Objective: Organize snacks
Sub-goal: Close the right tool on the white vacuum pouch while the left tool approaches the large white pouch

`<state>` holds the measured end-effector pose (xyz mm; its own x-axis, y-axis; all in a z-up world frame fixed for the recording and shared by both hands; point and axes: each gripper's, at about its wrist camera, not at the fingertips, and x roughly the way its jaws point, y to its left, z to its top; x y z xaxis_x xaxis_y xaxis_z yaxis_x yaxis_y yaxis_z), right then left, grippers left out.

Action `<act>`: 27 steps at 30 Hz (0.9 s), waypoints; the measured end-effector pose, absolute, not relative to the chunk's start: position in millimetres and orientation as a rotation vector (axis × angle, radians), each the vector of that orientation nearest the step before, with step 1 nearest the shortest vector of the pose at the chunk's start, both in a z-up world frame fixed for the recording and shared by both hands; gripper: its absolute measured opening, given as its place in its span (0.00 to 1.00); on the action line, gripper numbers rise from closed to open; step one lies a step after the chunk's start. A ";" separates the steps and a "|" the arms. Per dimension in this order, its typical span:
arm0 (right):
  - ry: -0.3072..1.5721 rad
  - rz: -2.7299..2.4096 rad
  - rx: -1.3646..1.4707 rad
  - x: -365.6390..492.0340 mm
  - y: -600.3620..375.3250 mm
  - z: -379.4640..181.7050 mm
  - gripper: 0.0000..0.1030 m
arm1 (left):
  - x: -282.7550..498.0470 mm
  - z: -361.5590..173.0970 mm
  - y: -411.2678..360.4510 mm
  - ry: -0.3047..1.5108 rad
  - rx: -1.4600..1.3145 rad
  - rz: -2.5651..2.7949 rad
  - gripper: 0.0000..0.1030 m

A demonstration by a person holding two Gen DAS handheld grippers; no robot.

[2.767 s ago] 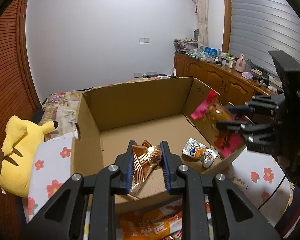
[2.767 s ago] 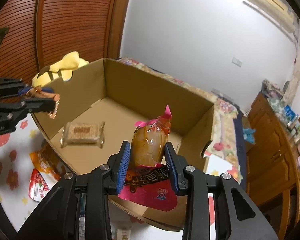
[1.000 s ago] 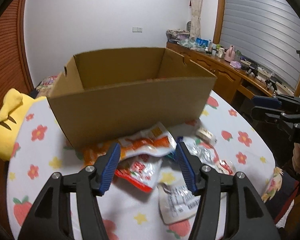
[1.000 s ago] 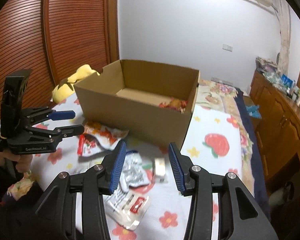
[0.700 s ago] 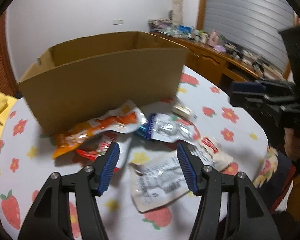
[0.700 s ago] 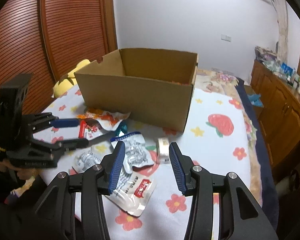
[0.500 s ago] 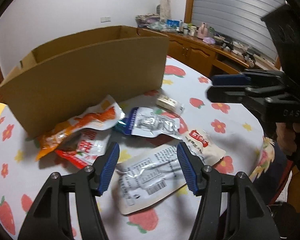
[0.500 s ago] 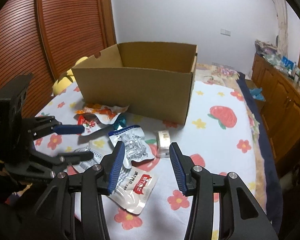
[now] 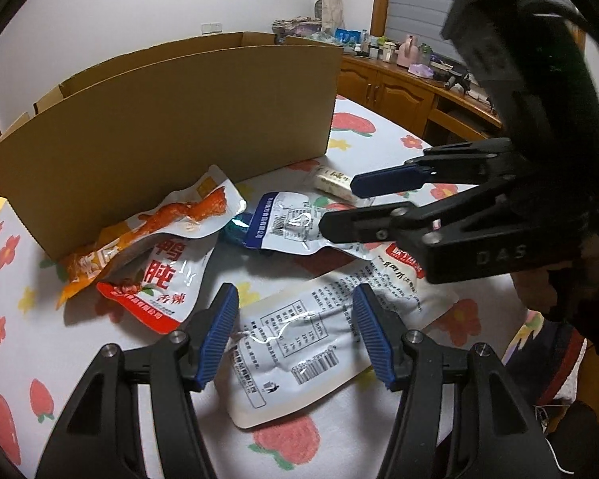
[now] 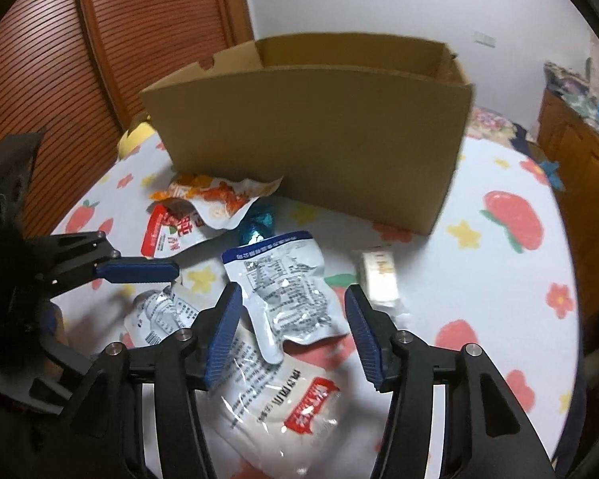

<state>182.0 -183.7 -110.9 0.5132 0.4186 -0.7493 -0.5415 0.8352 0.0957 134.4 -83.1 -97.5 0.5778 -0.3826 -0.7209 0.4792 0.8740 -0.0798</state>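
Left wrist view: the left gripper [image 9: 295, 333] hangs jaws apart over the large white pouch [image 9: 299, 343] (pinch an edge, not the slippery middle).

Right wrist view: the right gripper [image 10: 293, 337], also spread, straddles the blue-topped silver packet [image 10: 289, 295] before the cardboard box [image 10: 311, 127].

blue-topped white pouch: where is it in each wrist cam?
Left wrist: blue-topped white pouch sits centre frame, partly behind the right gripper.
Right wrist: the pouch lies between that gripper's open jaws, lower centre.
Shared landmark: the cardboard box stands behind it in both views.
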 end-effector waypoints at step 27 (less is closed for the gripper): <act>0.913 0.577 -0.358 190.9 -160.0 -134.7 0.48 | 131.6 -94.3 -73.9 0.797 0.129 -0.513 0.57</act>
<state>190.9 -160.0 -134.7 0.4769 0.3138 -0.8211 -0.6067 0.7934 -0.0491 131.6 -73.9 -94.3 0.5837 -0.3908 -0.7118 0.4861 0.8703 -0.0792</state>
